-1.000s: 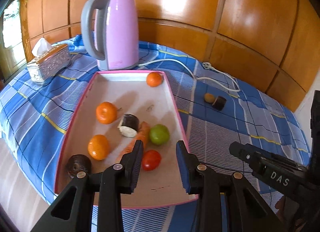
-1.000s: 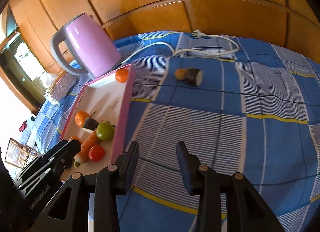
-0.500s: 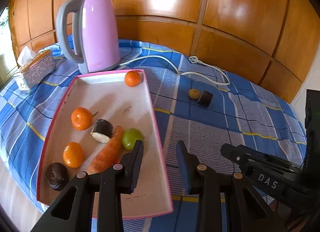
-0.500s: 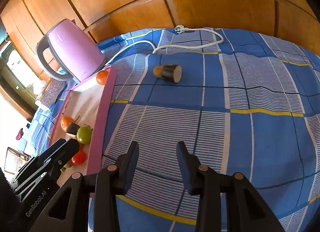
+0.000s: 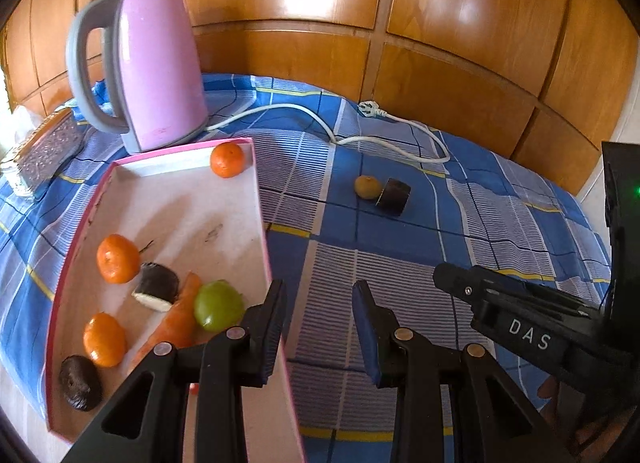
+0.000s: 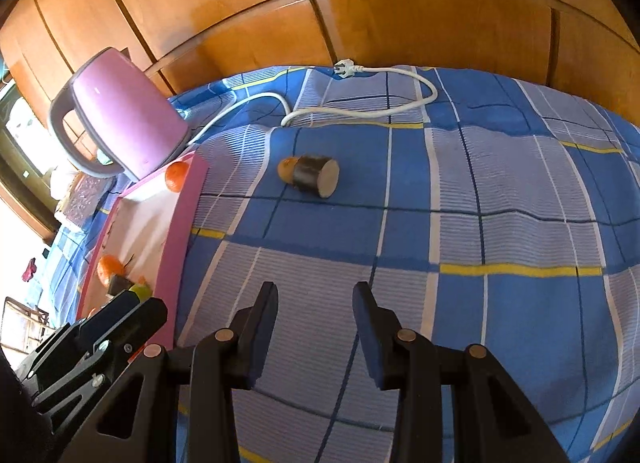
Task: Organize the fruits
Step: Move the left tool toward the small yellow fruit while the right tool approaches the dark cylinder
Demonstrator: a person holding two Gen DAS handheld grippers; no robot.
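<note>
A pink-rimmed tray [image 5: 256,199] holds three oranges [image 5: 118,258], a green fruit [image 5: 218,305], a carrot [image 5: 176,321], a dark cut piece [image 5: 156,291] and a dark fruit [image 5: 80,382]. On the blue checked cloth lie a small yellow-brown fruit [image 5: 367,186] [image 6: 286,169] and a dark cut piece [image 5: 394,192] [image 6: 317,181], touching. My left gripper [image 5: 318,305] is open and empty over the tray's right rim. My right gripper [image 6: 315,305] is open and empty above the cloth, short of the two loose pieces.
A pink kettle [image 5: 148,63] stands behind the tray, its white cord [image 5: 360,139] and plug trailing over the cloth. A silver tissue box [image 5: 44,149] sits at the far left. A wooden panelled wall [image 5: 400,3] closes the back.
My left gripper has swung right, from over the tray's fruit to its right rim. My right gripper has moved forward toward the two loose pieces. Both stayed open.
</note>
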